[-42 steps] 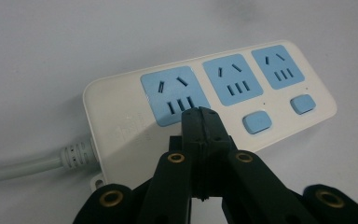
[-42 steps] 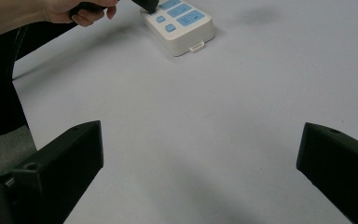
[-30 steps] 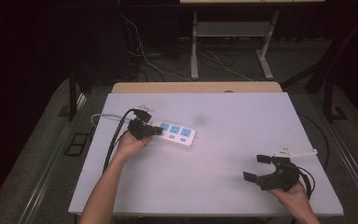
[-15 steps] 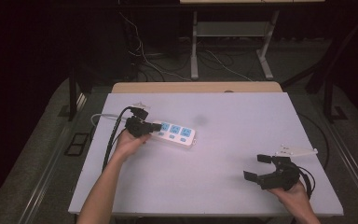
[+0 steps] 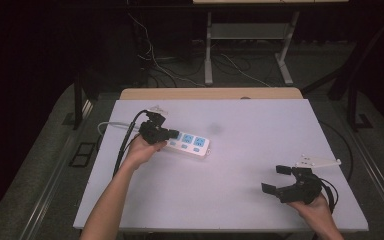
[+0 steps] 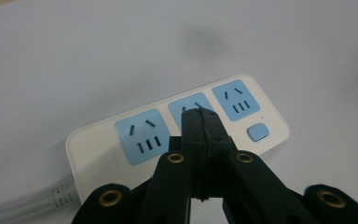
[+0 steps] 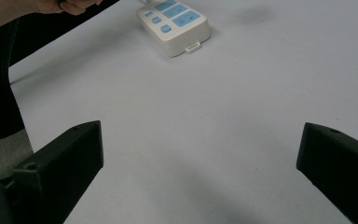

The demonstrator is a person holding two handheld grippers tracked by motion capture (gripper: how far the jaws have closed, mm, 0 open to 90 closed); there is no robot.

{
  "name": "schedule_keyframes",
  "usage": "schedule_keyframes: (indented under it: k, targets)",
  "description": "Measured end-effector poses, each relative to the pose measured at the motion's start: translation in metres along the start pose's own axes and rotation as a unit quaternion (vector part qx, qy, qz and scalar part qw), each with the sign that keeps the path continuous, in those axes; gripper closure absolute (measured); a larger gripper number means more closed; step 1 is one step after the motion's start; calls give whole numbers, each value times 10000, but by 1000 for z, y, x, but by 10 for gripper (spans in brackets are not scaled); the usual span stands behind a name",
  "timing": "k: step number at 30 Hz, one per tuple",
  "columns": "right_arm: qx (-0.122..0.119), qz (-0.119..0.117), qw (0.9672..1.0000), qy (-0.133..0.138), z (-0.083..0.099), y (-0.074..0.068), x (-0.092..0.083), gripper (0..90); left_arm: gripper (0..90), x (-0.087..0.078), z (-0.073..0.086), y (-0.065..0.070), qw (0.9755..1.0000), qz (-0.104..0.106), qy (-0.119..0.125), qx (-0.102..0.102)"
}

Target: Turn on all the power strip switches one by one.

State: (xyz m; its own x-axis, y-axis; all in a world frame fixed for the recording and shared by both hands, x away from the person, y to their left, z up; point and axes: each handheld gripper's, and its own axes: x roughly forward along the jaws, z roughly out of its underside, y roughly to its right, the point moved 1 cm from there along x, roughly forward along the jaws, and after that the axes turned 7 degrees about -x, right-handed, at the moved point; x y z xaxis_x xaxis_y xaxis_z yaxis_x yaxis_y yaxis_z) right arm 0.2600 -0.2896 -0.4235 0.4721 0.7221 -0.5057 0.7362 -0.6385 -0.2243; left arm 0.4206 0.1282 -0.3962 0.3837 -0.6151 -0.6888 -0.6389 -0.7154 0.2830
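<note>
1. A white-topped table (image 5: 240, 165) with a wooden strip along its far edge carries everything.
2. A white power strip (image 5: 189, 145) with blue sockets lies flat on its left half (its grey cord trails off the left edge).
3. A small white piece (image 5: 320, 161) lies near the right edge.

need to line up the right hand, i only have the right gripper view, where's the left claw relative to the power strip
Observer: In the left gripper view the left claw is shut, its tips over the middle blue socket of the power strip.
Operator: is it holding anything
Observer: Nothing shows between its jaws; whether the tips touch the socket I cannot tell.
Operator: and where's my claw on the table
Observer: In the high view the right claw is open near the table's front right corner, well apart from the strip, with a small white piece lying just beyond it.
</note>
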Motion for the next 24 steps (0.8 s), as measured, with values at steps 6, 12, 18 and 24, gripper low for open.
schedule_keyframes:
  k: [6, 12, 18, 24]
  targets:
    - [5, -1, 10000, 14, 0, 0, -1, 3, 894, 4, -3, 6, 10000, 44, -44, 69]
    - [4, -6, 10000, 8, 0, 0, -1, 3, 894, 10, -1, 8, 9998, 49, -166, 99]
    - [-22, -9, 10000, -6, 0, 0, 0, 4, 893, 14, 0, 10, 9995, 70, -276, 164]
    - [-23, -6, 10000, 3, 0, 0, 0, 3, 893, 19, 2, 9, 9991, 37, -387, 173]
